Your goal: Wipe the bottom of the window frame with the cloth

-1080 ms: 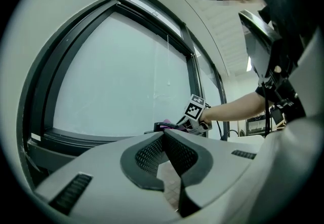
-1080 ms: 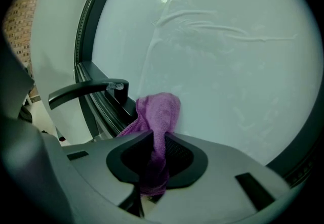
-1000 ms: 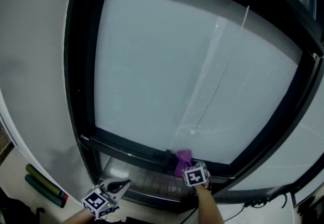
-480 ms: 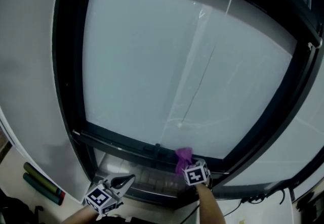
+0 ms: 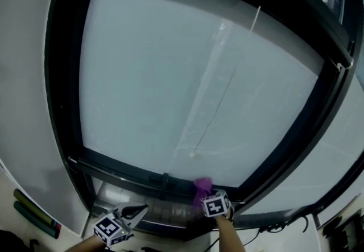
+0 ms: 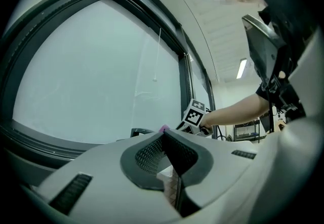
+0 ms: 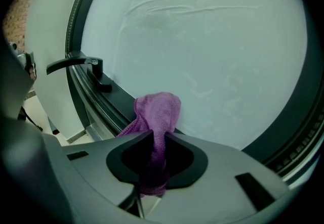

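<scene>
A purple cloth (image 7: 158, 112) is clamped in my right gripper (image 7: 158, 136), whose jaws are shut on it. The cloth (image 5: 201, 187) presses against the dark bottom rail of the window frame (image 5: 131, 172), where the rail meets the frosted pane, right of centre. A black window handle (image 7: 81, 64) sits on the rail to the cloth's left. My left gripper (image 5: 136, 209) hangs lower left, off the frame, its jaws shut with nothing between them (image 6: 163, 134). From the left gripper view the right gripper's marker cube (image 6: 193, 116) and a forearm show.
A large frosted pane (image 5: 187, 74) fills the dark frame. A pull cord (image 5: 222, 94) hangs down the glass. Below the rail runs a grey sill (image 5: 148, 205). Two dark-green tubes (image 5: 34, 211) lie at the lower left. Cables (image 5: 278, 226) trail at the lower right.
The head view has shifted, so the window sits further left and lower. The right gripper and cloth have slid along the bottom rail away from the handle. The left gripper stays low.
</scene>
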`<action>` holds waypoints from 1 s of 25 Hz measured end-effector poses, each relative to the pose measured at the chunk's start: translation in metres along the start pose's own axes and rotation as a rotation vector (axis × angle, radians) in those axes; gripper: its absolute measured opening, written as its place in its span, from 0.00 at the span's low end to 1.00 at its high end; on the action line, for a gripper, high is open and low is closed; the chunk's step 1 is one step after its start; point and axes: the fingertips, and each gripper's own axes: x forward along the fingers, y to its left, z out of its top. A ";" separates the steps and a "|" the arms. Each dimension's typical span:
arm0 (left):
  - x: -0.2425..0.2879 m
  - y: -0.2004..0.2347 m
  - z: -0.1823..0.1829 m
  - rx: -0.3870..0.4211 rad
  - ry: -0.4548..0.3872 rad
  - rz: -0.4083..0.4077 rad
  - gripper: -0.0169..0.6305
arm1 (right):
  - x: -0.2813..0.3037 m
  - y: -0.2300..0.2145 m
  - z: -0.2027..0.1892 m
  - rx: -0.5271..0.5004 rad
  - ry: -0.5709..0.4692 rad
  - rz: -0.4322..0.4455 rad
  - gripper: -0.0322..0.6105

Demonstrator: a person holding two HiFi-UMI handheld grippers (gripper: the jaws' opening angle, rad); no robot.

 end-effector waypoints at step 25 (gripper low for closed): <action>0.041 0.007 -0.005 -0.021 0.004 -0.122 0.03 | -0.002 -0.072 -0.047 0.090 0.094 -0.143 0.17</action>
